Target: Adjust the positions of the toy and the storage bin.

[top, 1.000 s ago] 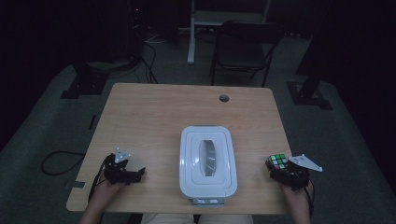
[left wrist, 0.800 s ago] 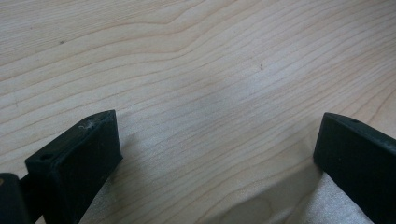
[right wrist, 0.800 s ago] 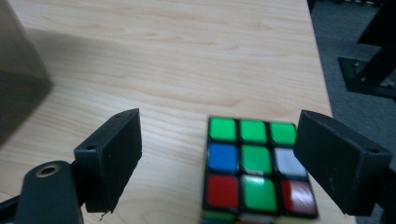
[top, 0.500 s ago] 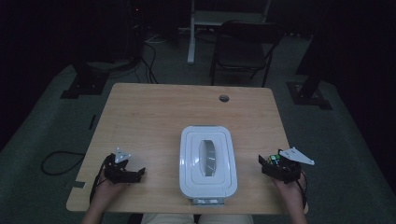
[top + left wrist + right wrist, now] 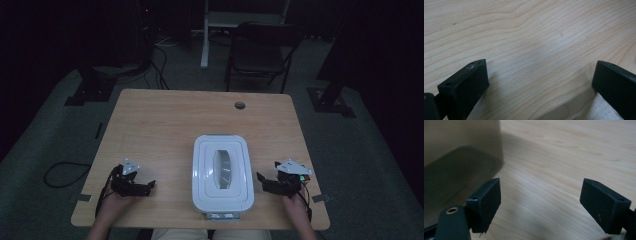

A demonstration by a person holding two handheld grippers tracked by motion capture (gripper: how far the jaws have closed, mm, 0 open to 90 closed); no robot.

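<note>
One white lidded box (image 5: 223,172) sits near the front edge of one wooden table (image 5: 170,125), between two grippers. The left gripper (image 5: 148,187) rests on the table to the box's left, its jaws wide apart and empty. The right gripper (image 5: 263,181), just beside the box, also has jaws apart and empty. One chair (image 5: 260,47) stands beyond the table.

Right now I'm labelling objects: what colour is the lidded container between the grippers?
White; the container shows best in the high view.
</note>
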